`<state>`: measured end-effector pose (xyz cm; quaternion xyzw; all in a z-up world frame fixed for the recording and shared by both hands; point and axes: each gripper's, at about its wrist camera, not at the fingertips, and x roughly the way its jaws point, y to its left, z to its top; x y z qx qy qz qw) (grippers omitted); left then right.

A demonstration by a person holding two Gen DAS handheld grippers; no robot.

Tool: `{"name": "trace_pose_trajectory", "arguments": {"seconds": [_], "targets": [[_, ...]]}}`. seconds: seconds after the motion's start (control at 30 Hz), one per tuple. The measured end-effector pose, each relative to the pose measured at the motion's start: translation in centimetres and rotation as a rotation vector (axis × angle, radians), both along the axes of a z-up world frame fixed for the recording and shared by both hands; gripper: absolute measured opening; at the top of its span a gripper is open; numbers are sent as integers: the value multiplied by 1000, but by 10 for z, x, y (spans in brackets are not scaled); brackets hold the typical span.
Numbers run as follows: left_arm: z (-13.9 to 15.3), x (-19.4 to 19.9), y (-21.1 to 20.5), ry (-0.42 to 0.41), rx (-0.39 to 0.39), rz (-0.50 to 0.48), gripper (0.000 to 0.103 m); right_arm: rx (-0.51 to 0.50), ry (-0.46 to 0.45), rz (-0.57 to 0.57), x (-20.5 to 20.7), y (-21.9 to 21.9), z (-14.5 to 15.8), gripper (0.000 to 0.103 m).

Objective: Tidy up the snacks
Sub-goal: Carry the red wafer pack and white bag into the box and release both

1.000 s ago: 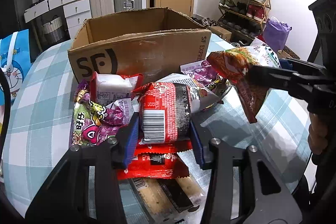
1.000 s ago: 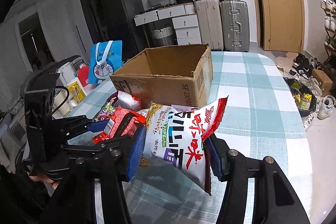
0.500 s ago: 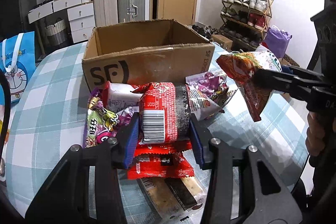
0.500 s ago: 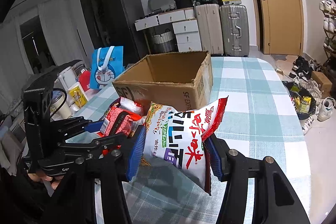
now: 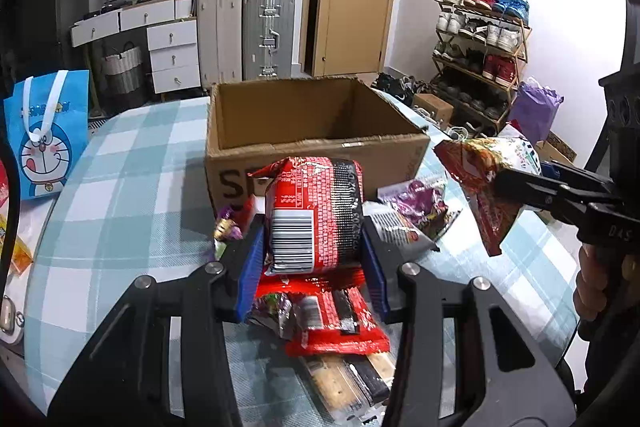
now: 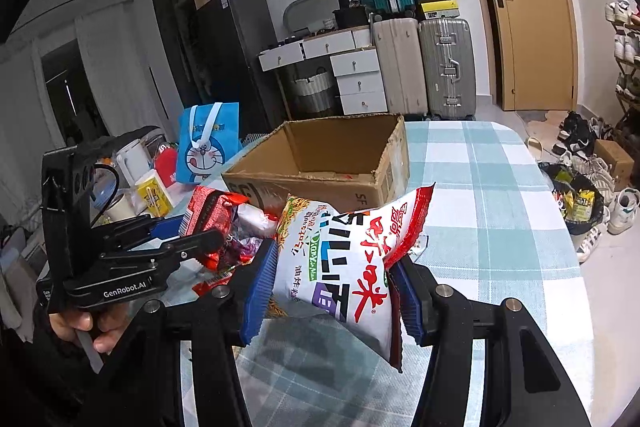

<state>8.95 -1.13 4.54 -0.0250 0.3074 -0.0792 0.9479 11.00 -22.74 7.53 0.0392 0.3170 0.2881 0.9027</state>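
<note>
Left wrist view: the left hand-held gripper, pinching the red barcode packet, has risen since a second ago, so the cardboard box interior now shows behind it. Right hand-held gripper keeps clamping the white-and-red noodle bag above the desk. Loose snack packets lie between grippers and box; a blue cartoon bag stands left.

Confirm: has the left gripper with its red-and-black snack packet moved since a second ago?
Yes. The left gripper, clamping the red-and-black snack packet, has risen toward the brown cardboard box; the packet now overlaps its front wall.
</note>
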Motion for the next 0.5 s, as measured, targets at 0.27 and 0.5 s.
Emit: {"name": "trace_pose_trajectory", "arguments": {"seconds": [0.27, 0.5], "targets": [[27, 9, 11, -29, -13, 30, 42, -1, -16, -10, 9, 8, 13, 55], [49, 29, 12, -49, -15, 44, 42, 3, -43, -15, 19, 15, 28, 55]]}}
